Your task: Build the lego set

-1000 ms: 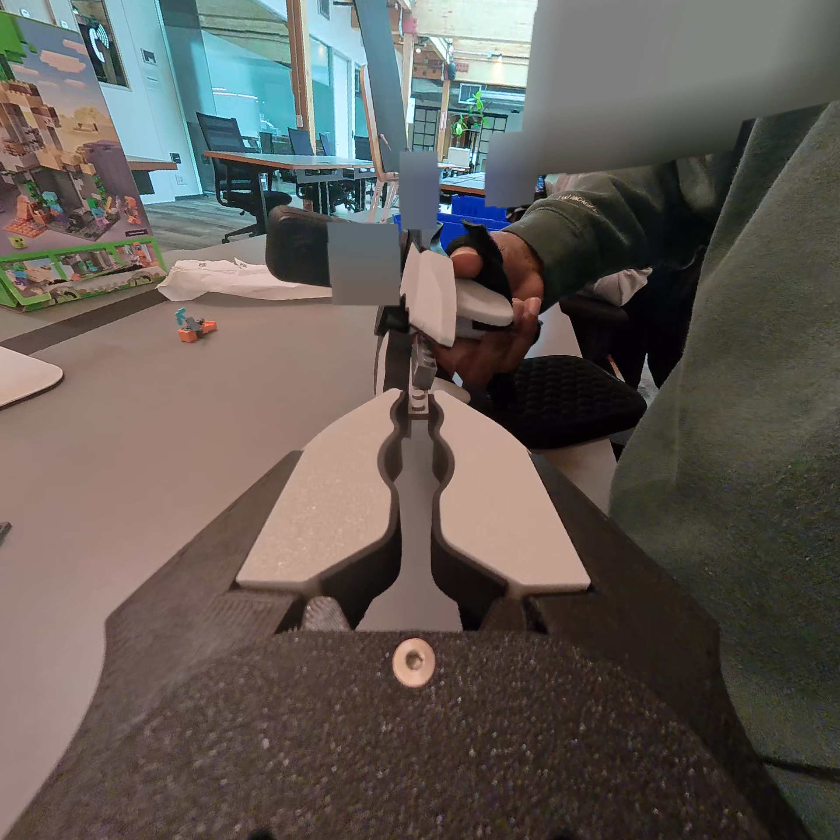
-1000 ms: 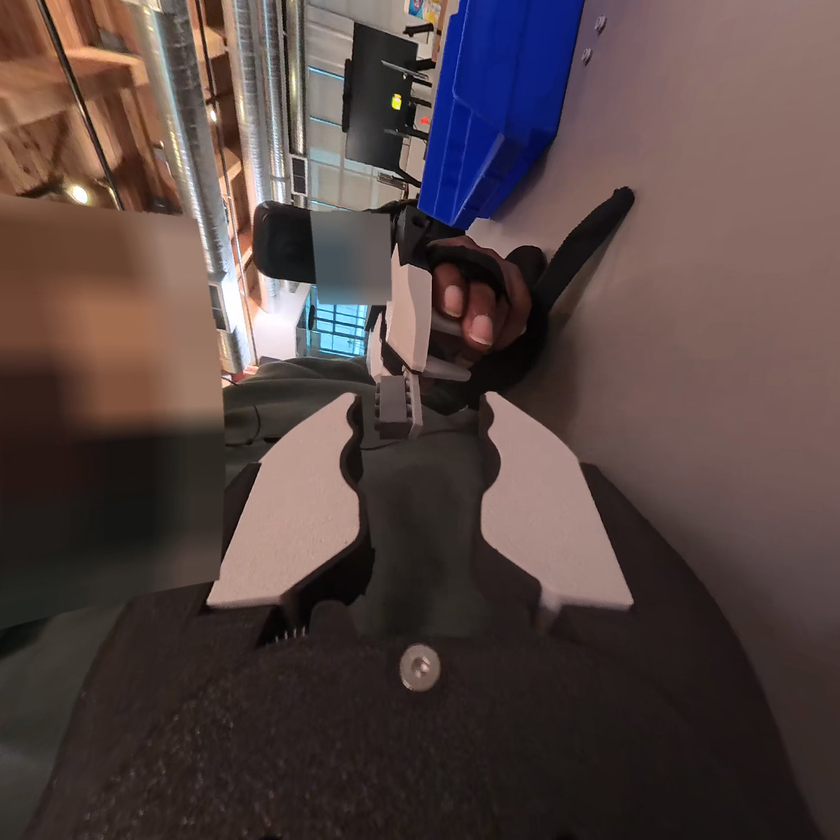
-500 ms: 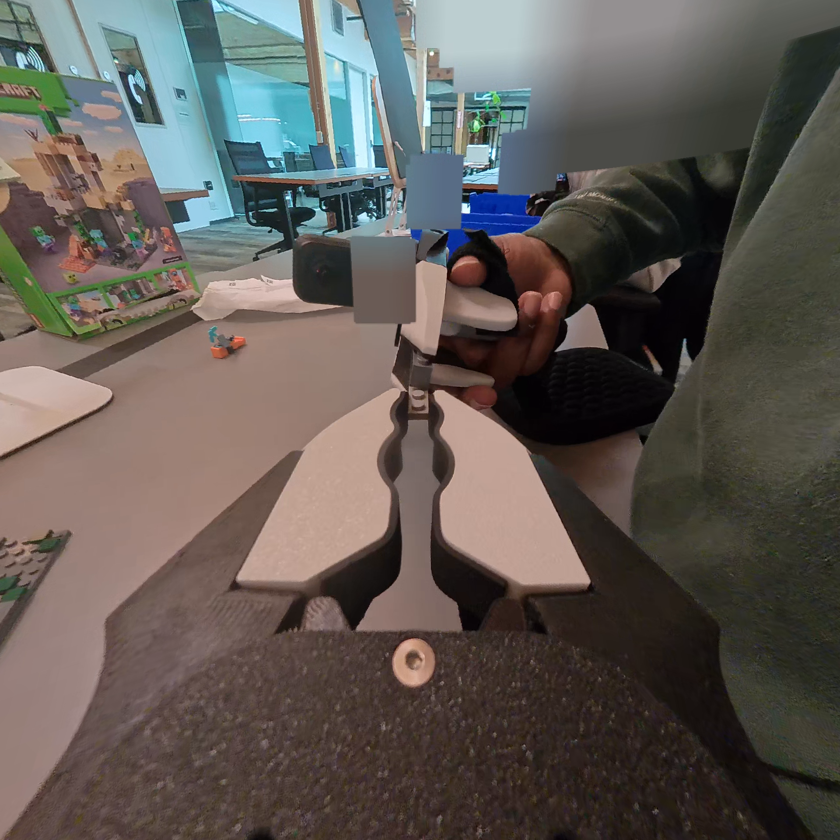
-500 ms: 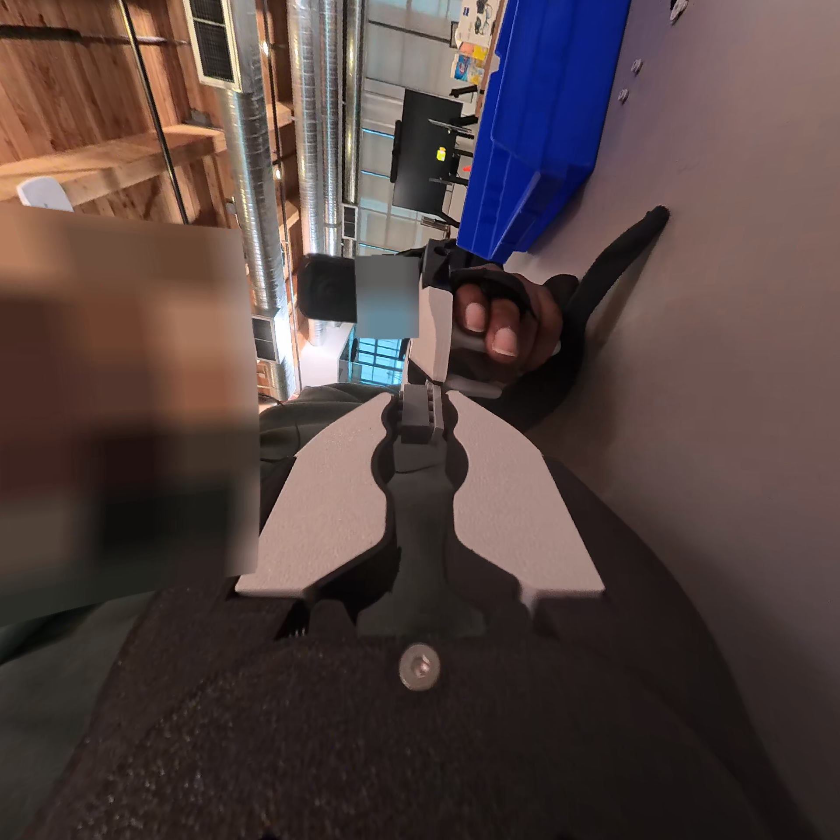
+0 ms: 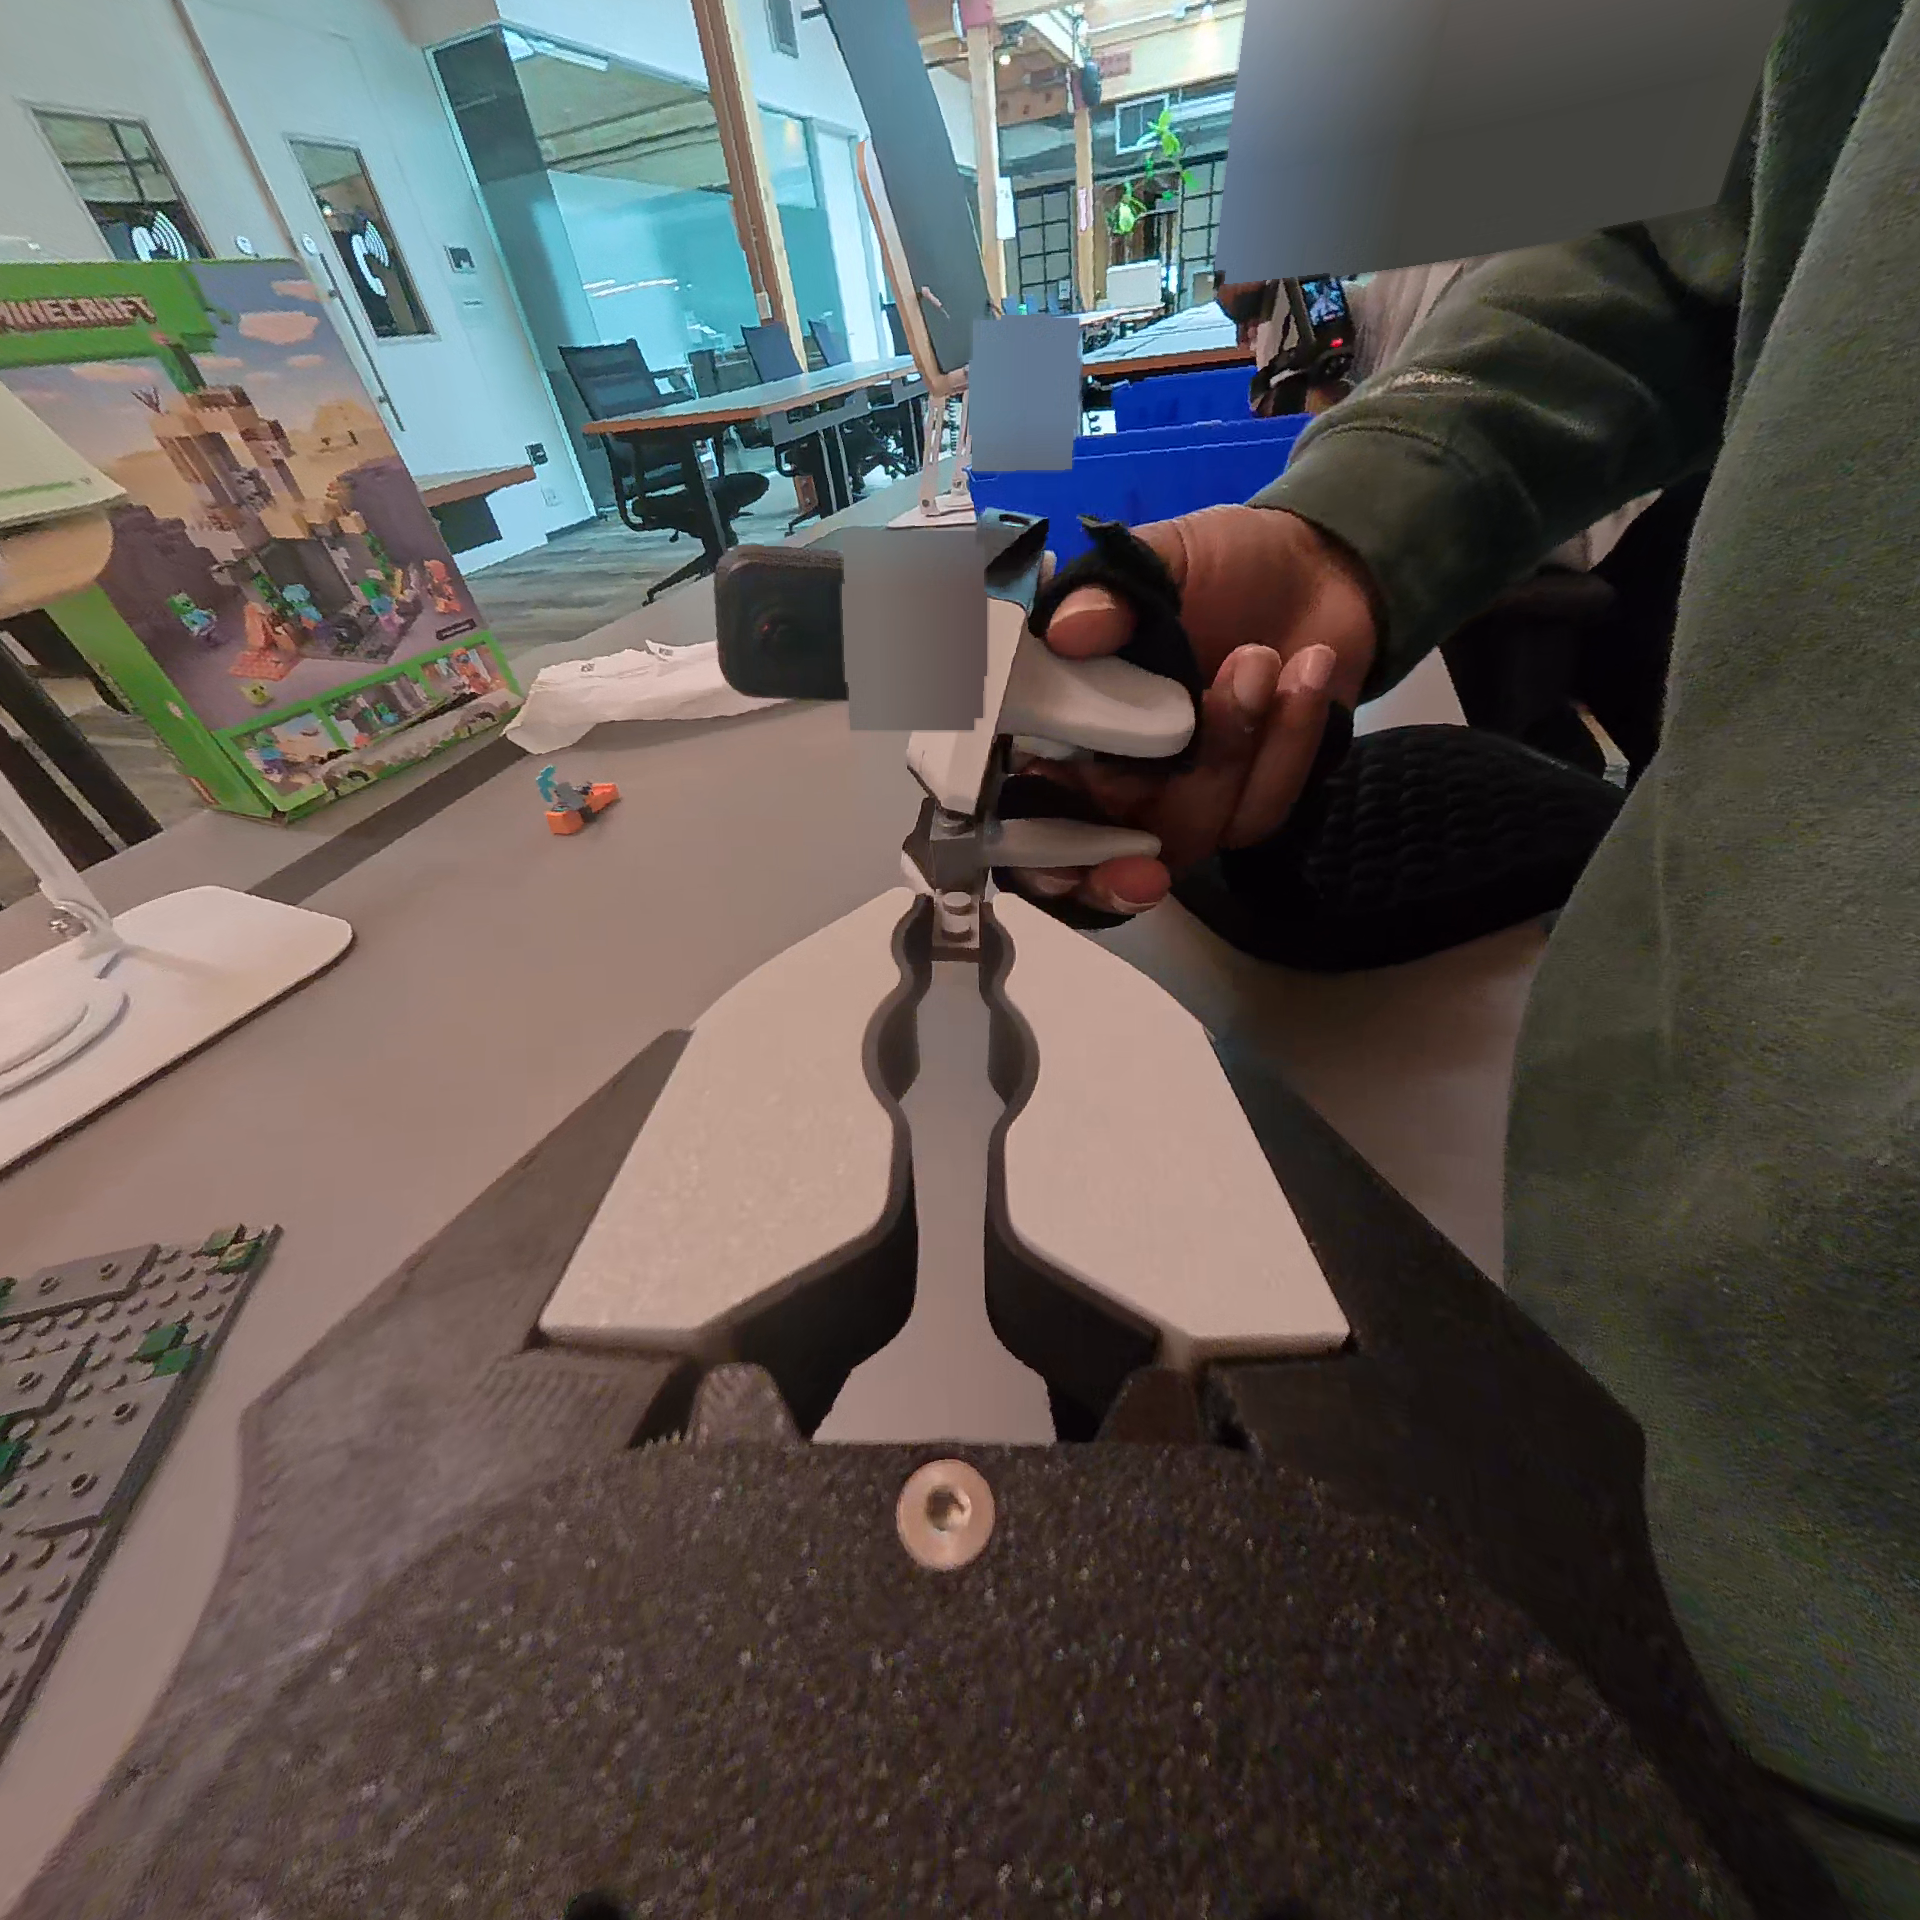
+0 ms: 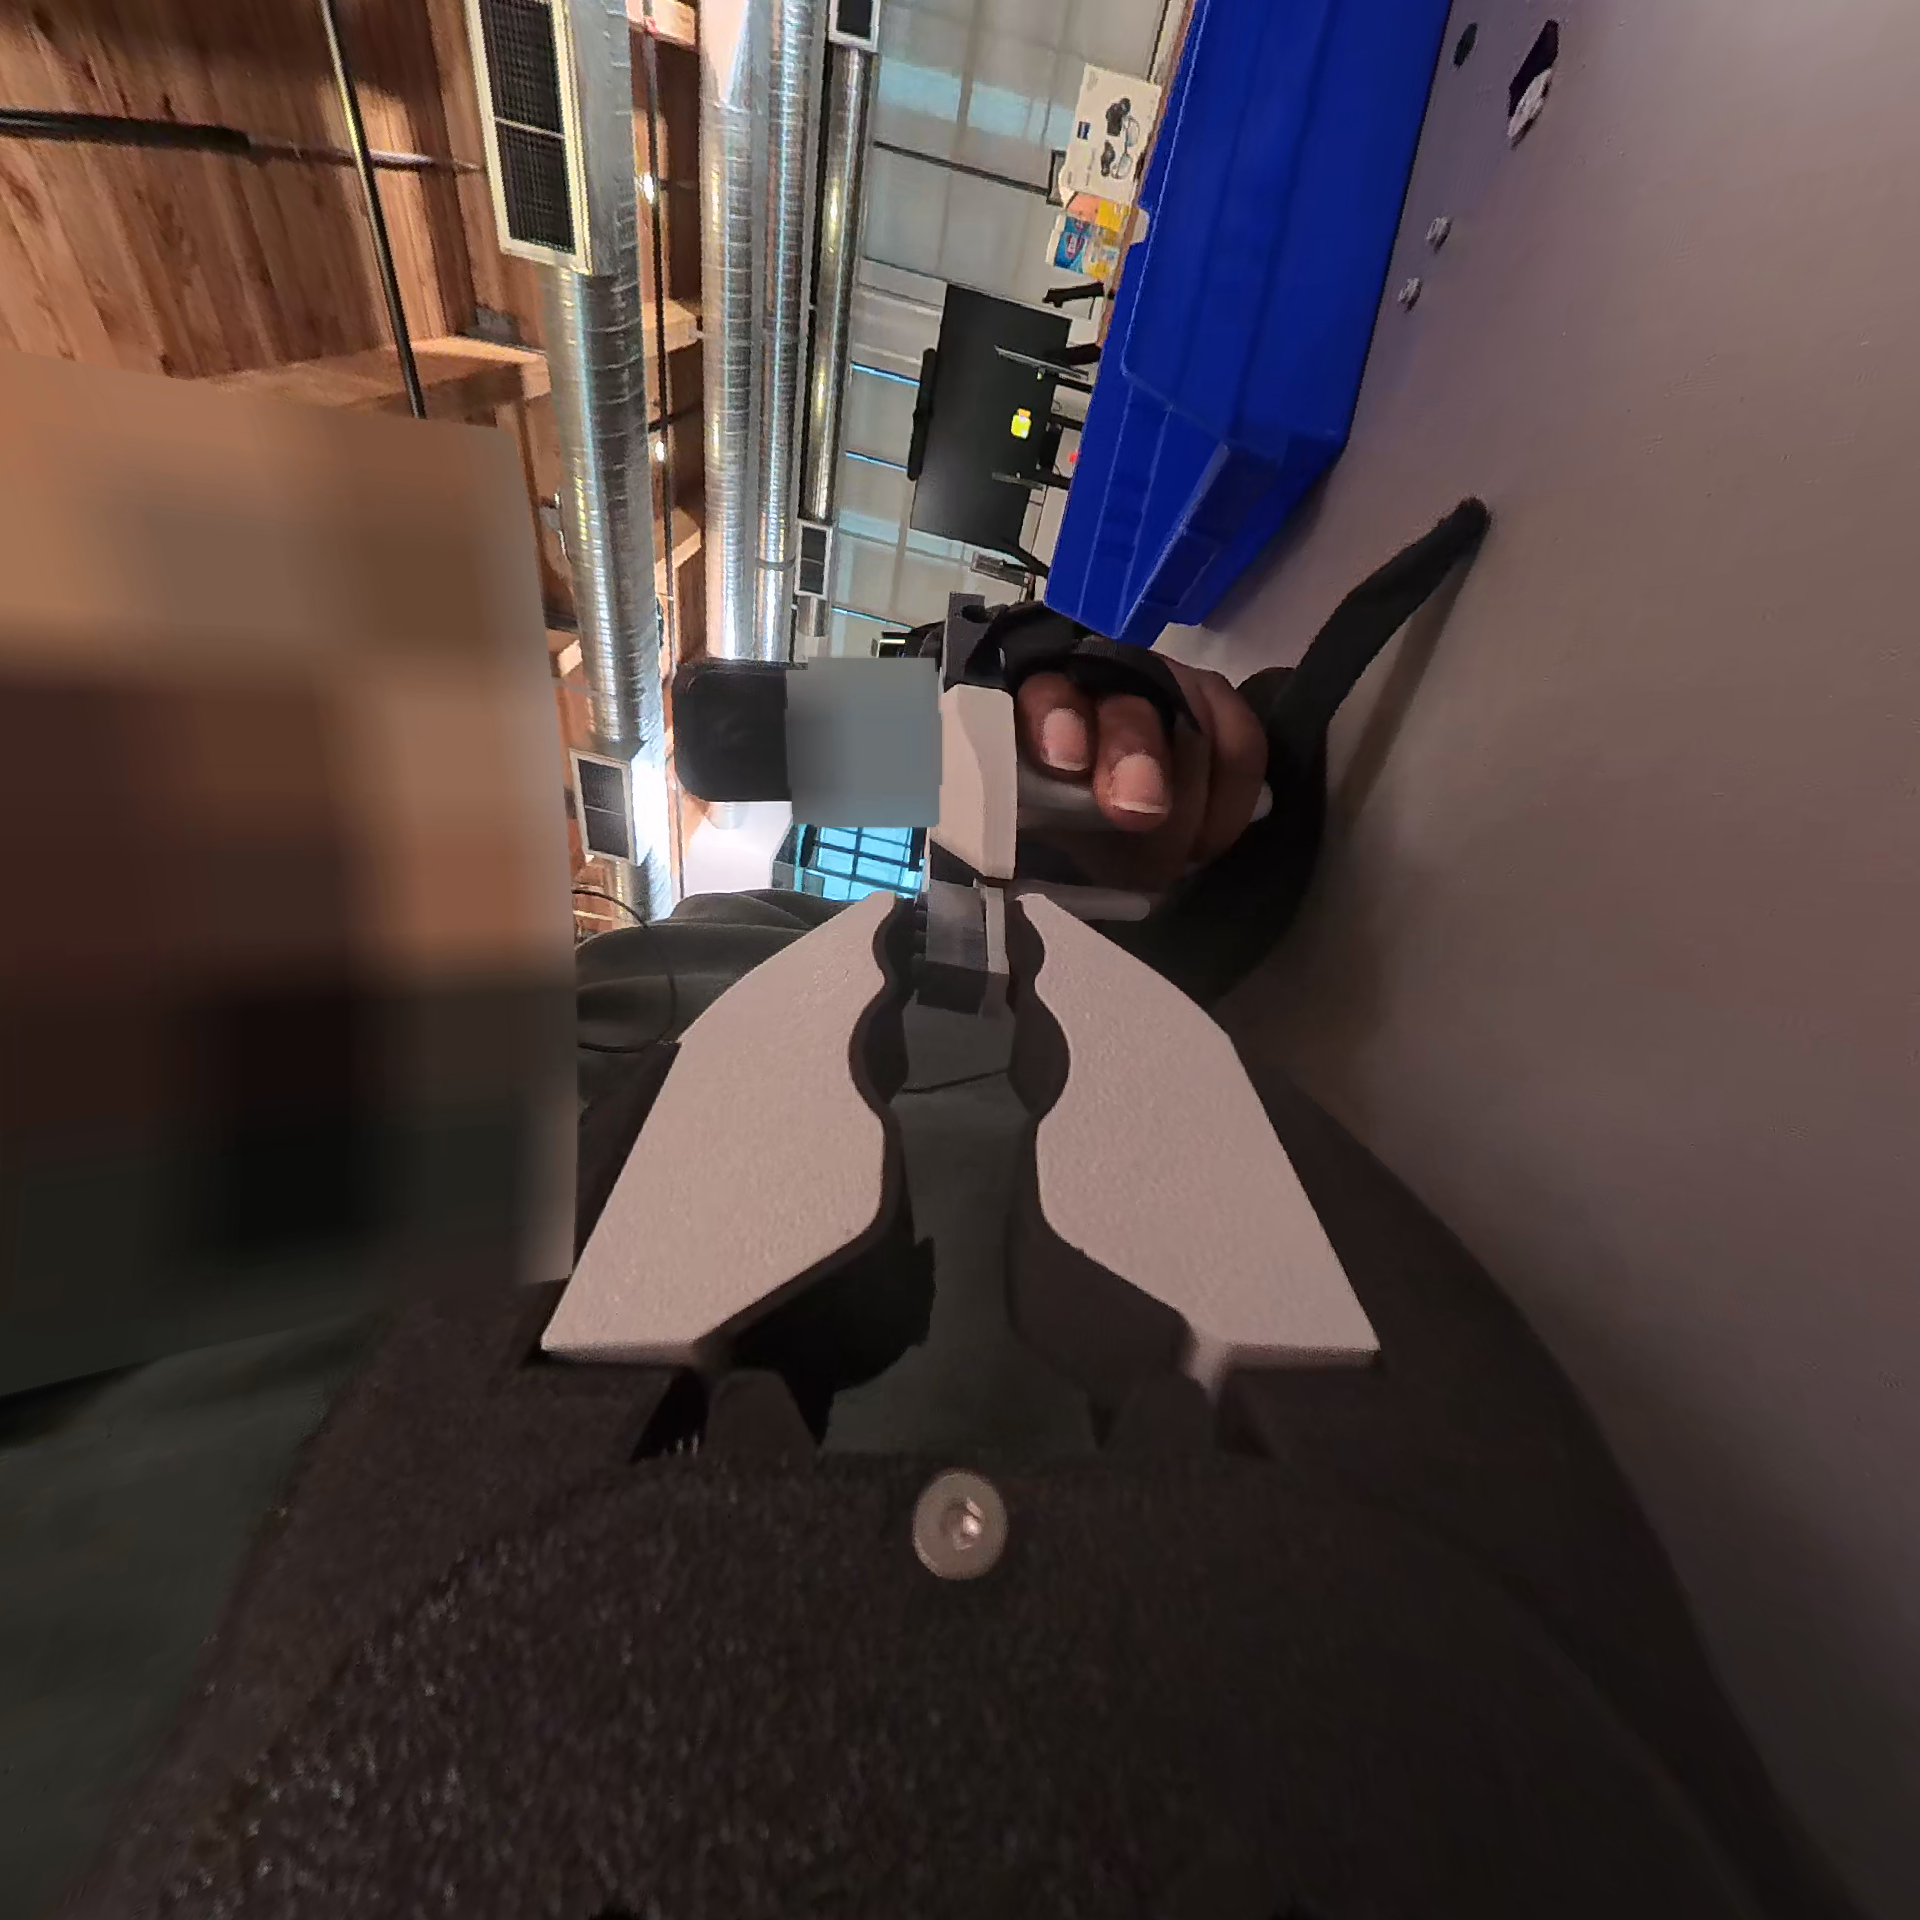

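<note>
In the left wrist view my left gripper [image 5: 951, 916] is shut on a small light grey studded piece [image 5: 953, 928] at its tips. The right gripper [image 5: 961, 826] faces it from beyond, tips down, shut on a dark grey brick [image 5: 948, 847] that touches the small piece. In the right wrist view my right gripper [image 6: 961, 940] is shut on the dark grey brick [image 6: 951, 956], with a thin light grey plate [image 6: 997, 935] against the brick's side. The left gripper [image 6: 987, 888] meets it tip to tip. Both are held above the table.
On the grey table are a lego set box [image 5: 239, 540], a small orange and teal build [image 5: 577, 805], a grey baseplate with green bits [image 5: 94, 1382], a white stand base [image 5: 156, 977] and a white bag [image 5: 634, 691]. Blue bins [image 6: 1247, 312] stand behind. A green-sleeved arm [image 5: 1507, 447] fills the right.
The right gripper was open around the brick a second ago and has shut on it. Both grippers have shifted while staying tip to tip; the baseplate has come into the left wrist view.
</note>
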Demonstrator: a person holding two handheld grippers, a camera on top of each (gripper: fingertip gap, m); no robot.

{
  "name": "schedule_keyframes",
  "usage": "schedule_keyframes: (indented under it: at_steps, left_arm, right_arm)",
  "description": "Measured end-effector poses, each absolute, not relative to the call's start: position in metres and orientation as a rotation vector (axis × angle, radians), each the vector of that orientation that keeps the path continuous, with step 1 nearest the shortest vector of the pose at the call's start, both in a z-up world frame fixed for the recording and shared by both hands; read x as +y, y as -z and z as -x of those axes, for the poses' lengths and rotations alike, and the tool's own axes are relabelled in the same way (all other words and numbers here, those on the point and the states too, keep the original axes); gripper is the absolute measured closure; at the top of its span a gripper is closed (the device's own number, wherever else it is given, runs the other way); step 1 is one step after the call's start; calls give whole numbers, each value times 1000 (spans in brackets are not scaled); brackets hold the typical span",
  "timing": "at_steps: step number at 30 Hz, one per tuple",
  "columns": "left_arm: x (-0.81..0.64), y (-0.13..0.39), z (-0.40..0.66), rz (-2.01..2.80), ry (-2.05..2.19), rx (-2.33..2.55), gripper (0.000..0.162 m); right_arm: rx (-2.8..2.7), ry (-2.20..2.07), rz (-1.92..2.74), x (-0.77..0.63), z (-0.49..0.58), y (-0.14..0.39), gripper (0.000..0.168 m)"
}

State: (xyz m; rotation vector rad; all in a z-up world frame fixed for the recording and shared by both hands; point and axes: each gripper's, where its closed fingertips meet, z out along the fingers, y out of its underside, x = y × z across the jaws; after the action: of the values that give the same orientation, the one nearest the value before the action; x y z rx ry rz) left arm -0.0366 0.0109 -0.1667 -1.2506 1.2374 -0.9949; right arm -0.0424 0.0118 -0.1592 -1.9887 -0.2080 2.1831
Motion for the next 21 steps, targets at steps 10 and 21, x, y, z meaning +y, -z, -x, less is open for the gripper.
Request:
schedule_keyframes:
  at_steps: [10,21]
  left_arm:
    - [16,174,35,1333,1035,1215,154]
    - [7,167,33,1213,960,1260,154]
  right_arm:
    - [-334,-1985,1946,16,42,166,152]
    - [-593,-1867,1865,7,40,157,149]
